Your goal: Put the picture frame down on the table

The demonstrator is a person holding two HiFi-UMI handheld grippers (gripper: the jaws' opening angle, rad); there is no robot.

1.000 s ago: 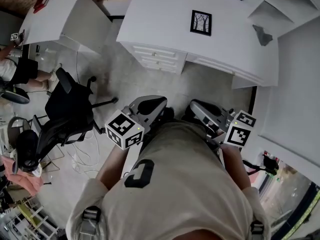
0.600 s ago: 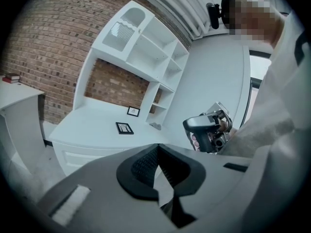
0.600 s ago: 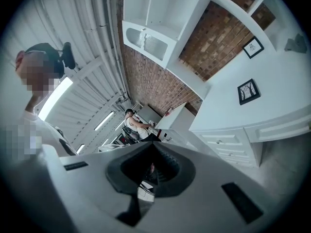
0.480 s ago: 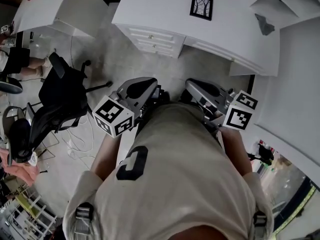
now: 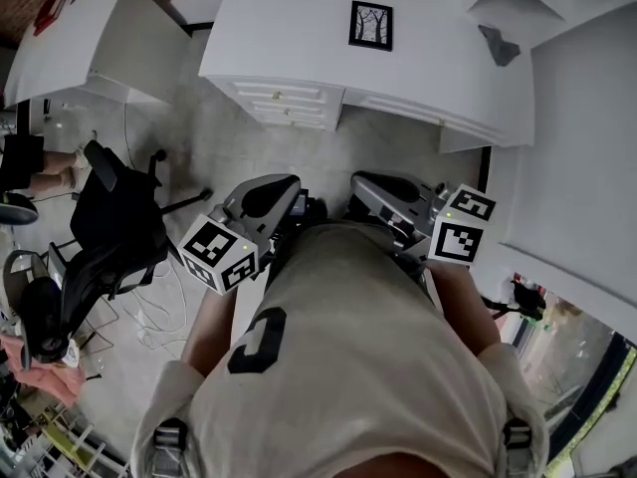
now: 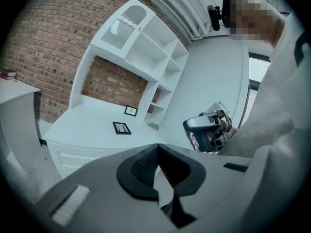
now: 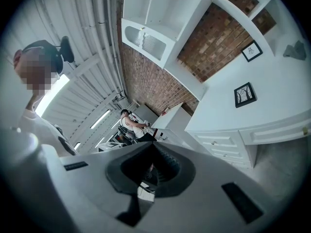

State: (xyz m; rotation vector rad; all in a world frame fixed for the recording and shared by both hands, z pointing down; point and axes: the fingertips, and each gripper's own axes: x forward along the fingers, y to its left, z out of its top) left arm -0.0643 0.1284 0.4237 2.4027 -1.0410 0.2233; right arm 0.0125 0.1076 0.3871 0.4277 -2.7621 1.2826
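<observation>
Picture frame: black, flat on white bench, 12 o'clock in head view, well apart from both grippers.
Left gripper: clenched, nothing between jaws, close to person's chest.
Right gripper: clenched, empty, beside left.
Office chair: black, on floor, 9 o'clock.
</observation>
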